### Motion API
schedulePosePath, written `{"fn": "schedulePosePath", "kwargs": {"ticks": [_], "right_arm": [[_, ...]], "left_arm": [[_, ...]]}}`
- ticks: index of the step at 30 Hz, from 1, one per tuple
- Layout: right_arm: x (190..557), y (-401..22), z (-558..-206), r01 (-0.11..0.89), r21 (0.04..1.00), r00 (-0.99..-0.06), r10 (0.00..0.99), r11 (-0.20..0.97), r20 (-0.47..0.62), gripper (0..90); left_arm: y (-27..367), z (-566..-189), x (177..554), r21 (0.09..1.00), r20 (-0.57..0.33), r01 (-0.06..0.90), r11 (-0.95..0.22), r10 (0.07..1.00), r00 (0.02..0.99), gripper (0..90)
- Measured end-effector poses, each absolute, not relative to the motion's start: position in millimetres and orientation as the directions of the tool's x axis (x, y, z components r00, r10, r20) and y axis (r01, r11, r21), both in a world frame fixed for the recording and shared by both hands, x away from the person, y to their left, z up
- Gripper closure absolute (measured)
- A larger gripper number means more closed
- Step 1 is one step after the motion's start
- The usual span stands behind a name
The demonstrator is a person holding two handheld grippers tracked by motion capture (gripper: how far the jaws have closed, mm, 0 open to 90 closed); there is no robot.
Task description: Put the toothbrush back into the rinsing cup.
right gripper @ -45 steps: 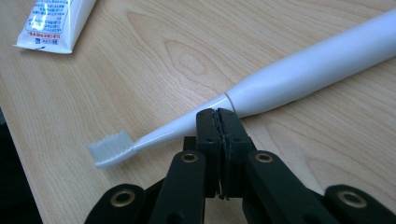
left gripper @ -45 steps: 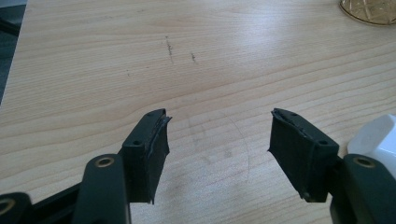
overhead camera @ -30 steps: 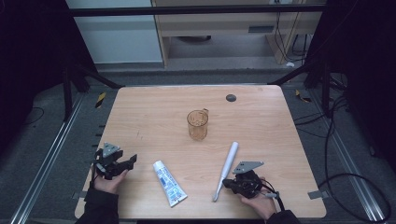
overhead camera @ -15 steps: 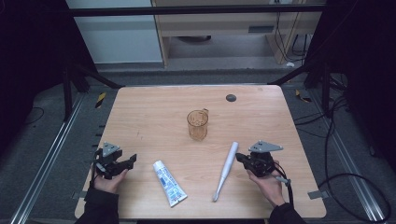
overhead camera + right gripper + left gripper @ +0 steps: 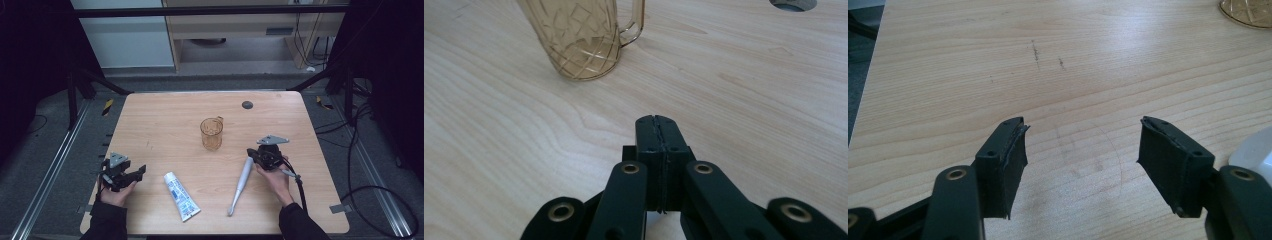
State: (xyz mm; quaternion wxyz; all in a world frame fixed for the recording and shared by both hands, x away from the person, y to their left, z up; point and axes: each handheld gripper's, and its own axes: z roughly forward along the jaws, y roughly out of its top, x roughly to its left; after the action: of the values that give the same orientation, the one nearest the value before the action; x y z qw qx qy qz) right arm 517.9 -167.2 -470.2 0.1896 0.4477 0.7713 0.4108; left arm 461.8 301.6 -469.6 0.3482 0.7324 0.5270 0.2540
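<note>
Right gripper (image 5: pixel 251 153), jaws clenched on nothing, has shifted from the toothbrush's (image 5: pixel 241 183) near end to its far tip, toward the cup (image 5: pixel 211 133); left gripper (image 5: pixel 140 170) stays released, near-left; toothbrush remains flat on the table (image 5: pixel 165 120).

Bright, even overhead light on the table (image 5: pixel 160 125) — dark surroundings, soft faint shadows, perhaps slight softness toward frame edges.

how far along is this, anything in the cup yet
Nothing looks done: the amber patterned glass mug stands empty, and the white toothbrush and the white toothpaste tube both lie flat on the wooden table. In hand: nothing. The right gripper is shut on nothing, beside the toothbrush's upper end and pointed toward the mug; the left gripper rests open near the tube. All picking up is left.
</note>
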Motion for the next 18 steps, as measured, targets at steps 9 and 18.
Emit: {"fn": "schedulePosePath", "kwargs": {"ticks": [9, 18], "right_arm": [[531, -161, -480, 0.557, 0.781, -0.519, 0.852, 0.281, 0.064, 90.0], [532, -161, -485, 0.571, 0.758, -0.524, 0.85, 0.315, 0.042, 90.0]], "left_arm": [[302, -470, 462, 0.777, 0.006, 0.595, -0.204, 0.948, 0.318, 34.7], [301, -470, 462, 0.778, 0.006, 0.593, -0.204, 0.948, 0.319, 34.7]]}}
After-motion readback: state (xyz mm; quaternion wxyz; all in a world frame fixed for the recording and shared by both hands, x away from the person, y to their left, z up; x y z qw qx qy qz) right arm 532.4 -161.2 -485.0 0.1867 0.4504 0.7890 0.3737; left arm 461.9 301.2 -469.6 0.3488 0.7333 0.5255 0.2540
